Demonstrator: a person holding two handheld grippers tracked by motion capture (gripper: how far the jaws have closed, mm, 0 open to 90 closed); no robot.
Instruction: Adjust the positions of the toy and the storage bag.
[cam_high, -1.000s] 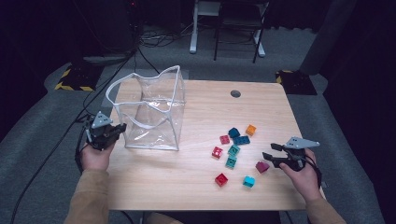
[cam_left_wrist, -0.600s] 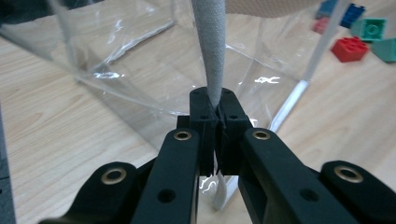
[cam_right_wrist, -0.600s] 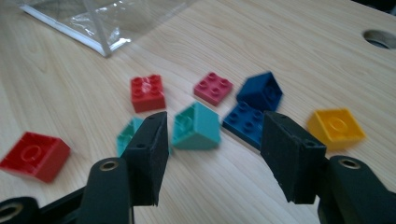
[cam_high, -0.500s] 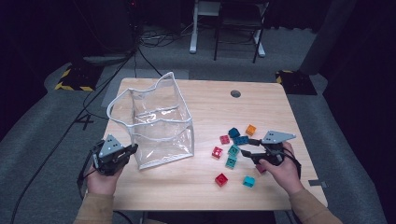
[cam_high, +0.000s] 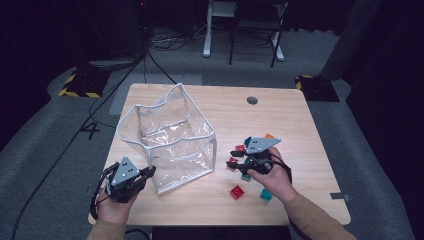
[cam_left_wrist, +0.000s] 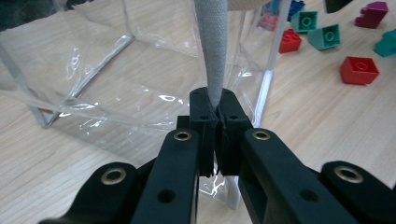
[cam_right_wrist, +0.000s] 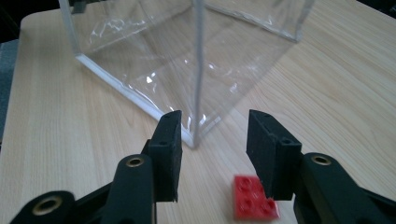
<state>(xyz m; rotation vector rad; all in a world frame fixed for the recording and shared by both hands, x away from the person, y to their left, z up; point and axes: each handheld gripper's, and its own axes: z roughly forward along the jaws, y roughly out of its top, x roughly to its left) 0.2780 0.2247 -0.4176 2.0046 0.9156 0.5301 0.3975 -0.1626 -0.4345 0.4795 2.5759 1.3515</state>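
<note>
Two grippers: left gripper clamped on clear bag's grey trim; right gripper, jaws just narrowing, parted and empty above red brick.

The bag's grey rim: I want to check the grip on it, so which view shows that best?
The left gripper view: the left tongs are shut on the grey rim, close up. The high view shows the clear bag with its rim small beside those tongs. The right gripper view shows the bag's corner edge.
</note>
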